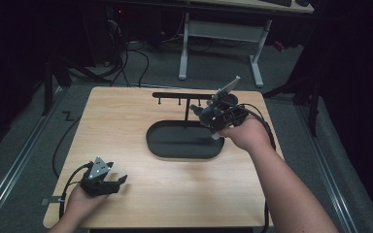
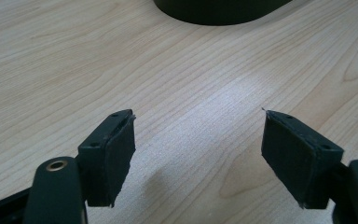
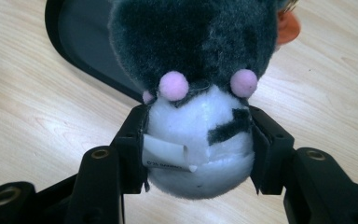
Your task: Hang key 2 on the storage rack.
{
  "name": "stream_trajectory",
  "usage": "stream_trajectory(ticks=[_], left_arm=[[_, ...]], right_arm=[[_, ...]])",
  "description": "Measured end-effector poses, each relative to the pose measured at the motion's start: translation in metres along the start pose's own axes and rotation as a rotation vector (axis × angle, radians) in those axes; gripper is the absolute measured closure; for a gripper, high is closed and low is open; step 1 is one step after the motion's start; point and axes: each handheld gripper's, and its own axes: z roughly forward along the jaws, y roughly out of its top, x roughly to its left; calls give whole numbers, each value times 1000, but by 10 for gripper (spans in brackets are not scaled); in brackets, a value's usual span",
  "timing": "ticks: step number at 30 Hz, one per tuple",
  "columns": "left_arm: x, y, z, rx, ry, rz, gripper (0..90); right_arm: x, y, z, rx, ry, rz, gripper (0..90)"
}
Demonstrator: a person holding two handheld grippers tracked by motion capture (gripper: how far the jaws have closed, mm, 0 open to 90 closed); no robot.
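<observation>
Down at the near left corner of the wooden surface [image 1: 126,116], the left claw [image 1: 119,182] sits low over the wood in the person's left hand [image 1: 80,201], its grey three-cornered plate on top and its cable looping off the near left edge. From the left gripper view its jaws stand wide apart, pads [image 2: 119,158] facing each other with nothing but bare wood grain between them, and the curved edge of the black tray [image 2: 219,11] shows far ahead.

Moving to the middle, that oval black tray [image 1: 175,150] lies flat on the surface, and behind it a black rack [image 1: 182,95] with small pegs hanging from its crossbar stands toward the far edge.

Over on the right, the right claw [image 1: 205,116] is up in the air above the right end of the tray, just in front of the rack, carried by the right hand [image 1: 245,133]. It is clamped on a plush toy [image 3: 198,93]: the right gripper view has both pads pressed into the toy's white belly, one on each side. The toy has a dark grey fuzzy upper body, small pink pom-poms, a white fabric label by the left pad and a bit of orange at its far right edge. Beneath it lie the tray's rim and the wood
</observation>
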Motion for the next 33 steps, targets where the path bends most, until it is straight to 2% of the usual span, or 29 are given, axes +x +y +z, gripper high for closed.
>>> stream_trajectory(ticks=[8, 15, 22, 28, 33], left_arm=[[0, 0, 0, 2, -2, 0, 263], [0, 0, 1, 5, -3, -1, 262], [-1, -1, 2, 7, -7, -1, 262], [-1, 0, 2, 10, -11, 0, 262], [-1, -1, 3, 12, -11, 3, 262]], right_arm=[[-3, 7, -2, -11, -14, 11, 487], [-13, 11, -2, -29, -31, 38, 487], [-16, 7, 11, -4, -34, 43, 486], [-13, 2, 21, 14, -27, 44, 487], [-9, 1, 33, 31, -20, 26, 486]])
